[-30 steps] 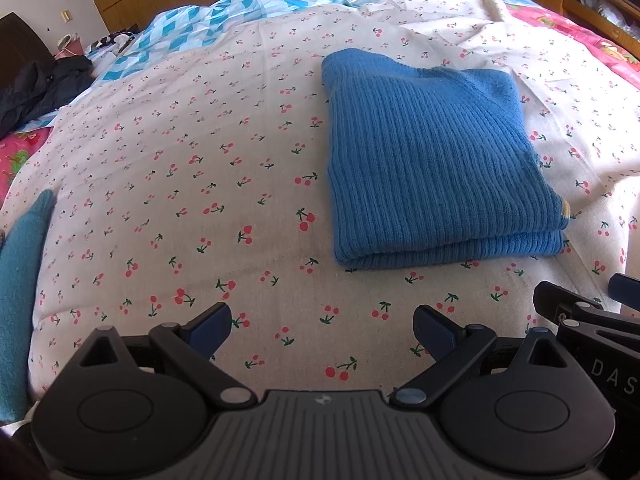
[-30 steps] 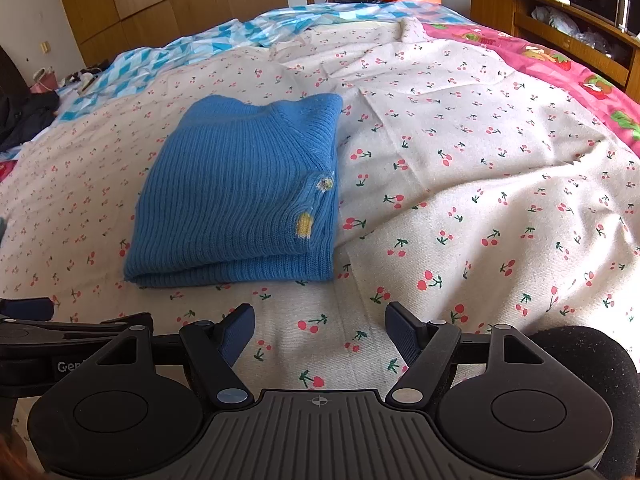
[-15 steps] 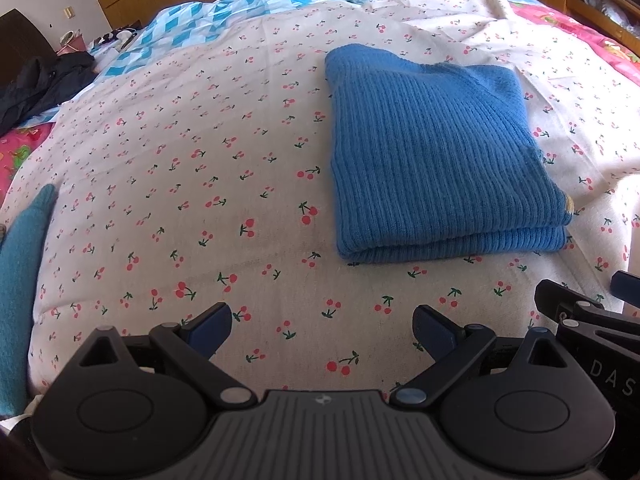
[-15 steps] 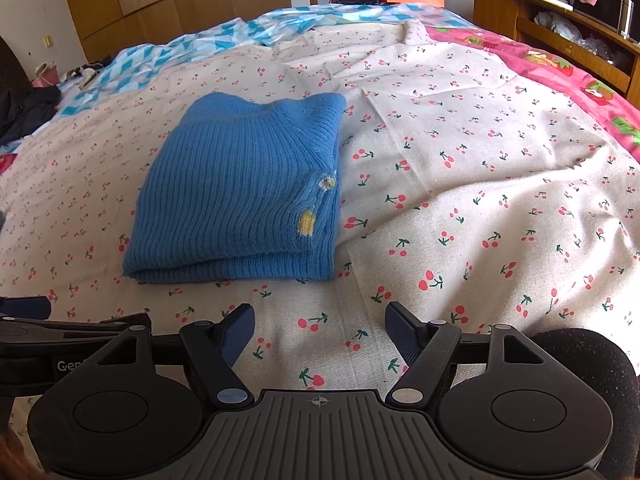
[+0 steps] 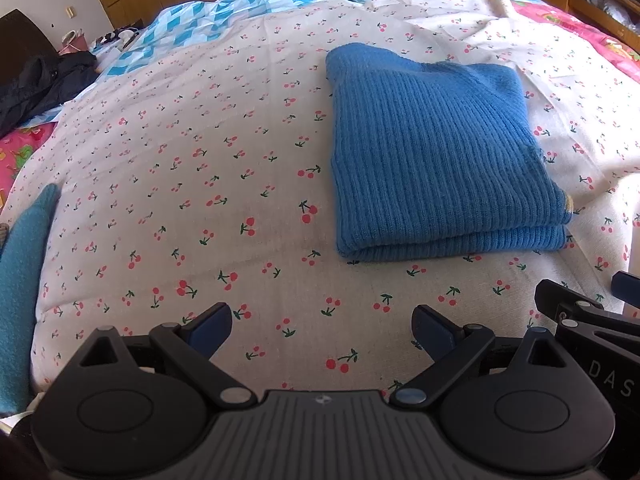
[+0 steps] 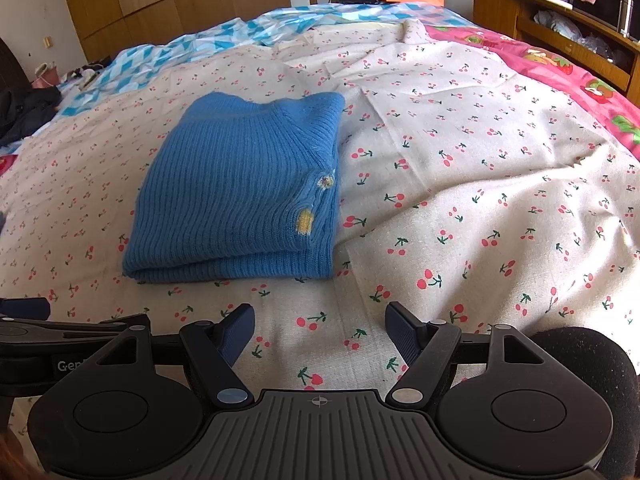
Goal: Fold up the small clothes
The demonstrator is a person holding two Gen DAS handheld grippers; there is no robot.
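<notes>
Folded blue sweater (image 5: 436, 152) lying centre frame on cherry-print bed (image 5: 192, 184), left gripper (image 5: 322, 326) and right gripper (image 6: 320, 328) hovering lower frame, both gaping apart, possibly teal cloth (image 5: 20, 280) lying at left edge.

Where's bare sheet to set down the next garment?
Widest patch: cherry-print sheet left of the folded blue sweater, bordered by the teal garment at the left edge. Also right of the sweater, up to the pink cover. The near strip holds both open grippers.

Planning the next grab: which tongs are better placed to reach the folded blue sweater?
Slightly the right tongs, as a judgement: the blue sweater lies just ahead, slightly left. From the left tongs it sits farther off to the right. Both are open and empty.
</notes>
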